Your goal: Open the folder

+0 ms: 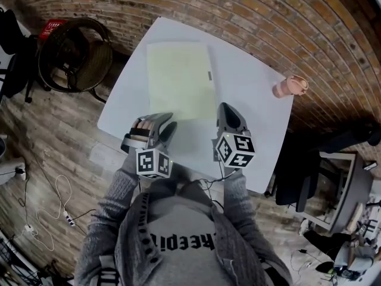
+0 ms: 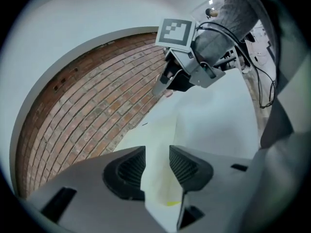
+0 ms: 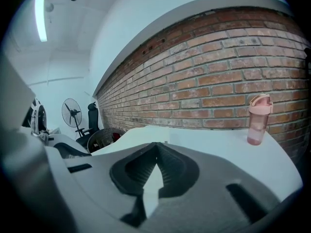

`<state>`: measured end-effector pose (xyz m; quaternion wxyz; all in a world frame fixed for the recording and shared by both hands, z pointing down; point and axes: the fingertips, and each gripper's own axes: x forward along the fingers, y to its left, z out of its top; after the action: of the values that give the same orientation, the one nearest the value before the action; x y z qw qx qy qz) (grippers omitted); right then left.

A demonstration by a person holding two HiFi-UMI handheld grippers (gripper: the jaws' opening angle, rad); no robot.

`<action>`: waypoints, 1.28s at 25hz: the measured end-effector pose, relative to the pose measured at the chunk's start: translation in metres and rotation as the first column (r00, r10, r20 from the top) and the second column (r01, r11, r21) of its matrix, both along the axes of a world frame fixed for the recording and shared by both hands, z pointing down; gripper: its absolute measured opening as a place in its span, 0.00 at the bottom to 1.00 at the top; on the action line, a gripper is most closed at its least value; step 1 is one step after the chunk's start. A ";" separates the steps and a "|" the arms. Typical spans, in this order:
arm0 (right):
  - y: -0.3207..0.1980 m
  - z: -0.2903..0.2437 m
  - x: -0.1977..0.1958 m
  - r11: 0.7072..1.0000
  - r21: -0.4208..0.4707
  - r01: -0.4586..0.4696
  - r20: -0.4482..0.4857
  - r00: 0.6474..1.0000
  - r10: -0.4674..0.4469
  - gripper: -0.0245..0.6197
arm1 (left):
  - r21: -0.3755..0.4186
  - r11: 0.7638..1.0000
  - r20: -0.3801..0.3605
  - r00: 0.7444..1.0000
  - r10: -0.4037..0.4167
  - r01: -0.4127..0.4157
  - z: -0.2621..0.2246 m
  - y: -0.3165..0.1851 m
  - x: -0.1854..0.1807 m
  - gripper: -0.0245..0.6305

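Pale yellow-green, flat and rectangular, the plastic folder (image 1: 180,79) lies on the white desk (image 1: 250,106) directly ahead of both tools. Its near edge runs just beyond their tips.

We mark the left tool (image 1: 165,126) at the folder's near left corner. Its jaws stand well apart. In the left gripper view the folder's pale surface shows through the gap, and neither ribbed black pad (image 2: 131,171) presses on it, so this tool holds nothing.

We mark the right tool (image 1: 227,109) just to the right of the folder's near right corner. In the right gripper view its jaw tips meet, leaving only a narrow wedge lower down through which the white desk shows. Nothing is gripped.

A small grey tab (image 1: 209,75) sits on the folder's right edge, ahead of the right tool. Farther ahead and to the right of that tool, a translucent pink drinking bottle (image 1: 290,87) stands upright near the desk's far edge, in front of the red brick wall (image 1: 268,16). To the left of the left tool, off the desk, we note a round dark wicker chair (image 1: 77,55) on the wooden floor (image 1: 53,136). Grey knitted sleeves (image 1: 116,189) carry both tools.
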<state>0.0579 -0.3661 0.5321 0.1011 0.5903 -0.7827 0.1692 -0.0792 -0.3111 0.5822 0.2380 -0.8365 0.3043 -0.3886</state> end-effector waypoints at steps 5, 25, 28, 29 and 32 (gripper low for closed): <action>0.004 0.005 0.001 1.000 -0.011 0.006 0.001 1.000 -0.006 0.05 | 0.001 1.000 0.056 0.998 -0.018 0.018 0.010 -0.001 0.003 0.26; 0.021 -0.006 0.006 1.000 0.005 0.000 -0.009 1.000 0.000 0.05 | 0.061 0.998 0.209 0.977 -0.031 0.019 0.028 -0.009 0.010 0.26; 0.022 -0.009 0.004 1.000 0.011 0.001 -0.010 1.000 -0.001 0.05 | 0.089 0.996 0.219 0.975 -0.042 0.023 0.022 -0.011 0.009 0.26; 0.023 -0.009 0.003 1.000 0.012 0.002 -0.011 1.000 -0.002 0.05 | 0.095 0.995 0.224 0.974 -0.043 0.022 0.021 -0.011 0.009 0.26; 0.026 -0.010 0.002 1.000 0.013 0.003 -0.013 1.000 -0.002 0.05 | 0.100 0.995 0.230 0.973 -0.037 0.014 0.022 -0.011 0.011 0.25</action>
<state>0.0595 -0.3402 0.5225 0.1024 0.5910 -0.7839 0.1602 -0.0687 -0.3224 0.6038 0.3074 -0.7689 0.3040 -0.4711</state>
